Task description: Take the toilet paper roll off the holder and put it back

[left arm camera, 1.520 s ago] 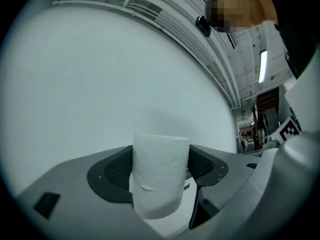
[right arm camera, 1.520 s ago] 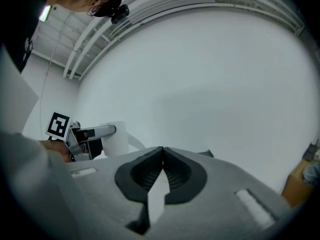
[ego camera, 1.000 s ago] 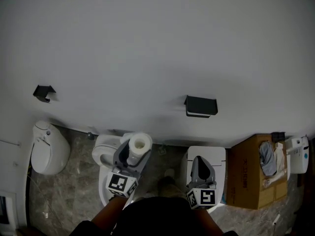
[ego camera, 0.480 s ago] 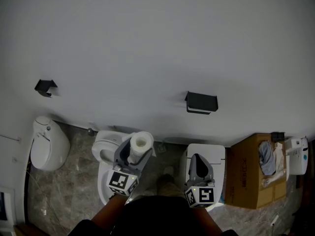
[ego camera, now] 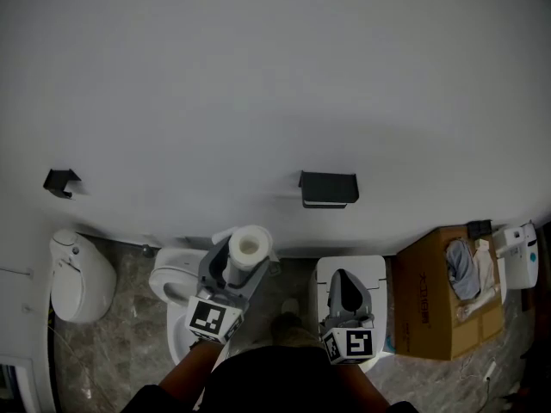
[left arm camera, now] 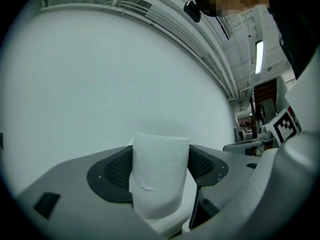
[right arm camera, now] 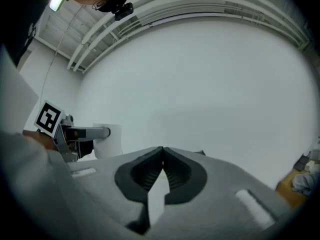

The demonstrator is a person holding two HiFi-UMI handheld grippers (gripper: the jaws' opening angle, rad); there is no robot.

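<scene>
A white toilet paper roll (ego camera: 247,249) stands upright between the jaws of my left gripper (ego camera: 234,265), which is shut on it. In the left gripper view the roll (left arm camera: 159,176) fills the gap between the two dark pads, facing the white wall. The black holder (ego camera: 328,189) is fixed to the wall, up and to the right of the roll, with nothing on it. My right gripper (ego camera: 347,292) hangs lower right, jaws shut and empty. From the right gripper view the roll (right arm camera: 108,140) shows at the left, and the right gripper (right arm camera: 162,150) points at the wall.
A white toilet (ego camera: 176,292) stands under the left gripper and a white box-like unit (ego camera: 379,274) under the right one. A cardboard box (ego camera: 430,304) with cloth sits at the right. A small white bin (ego camera: 77,274) and another black wall bracket (ego camera: 58,182) are at the left.
The view has shifted: the holder and wall bracket now sit further left and lower in the picture. The roll stays in the left gripper, slightly higher toward the wall.
</scene>
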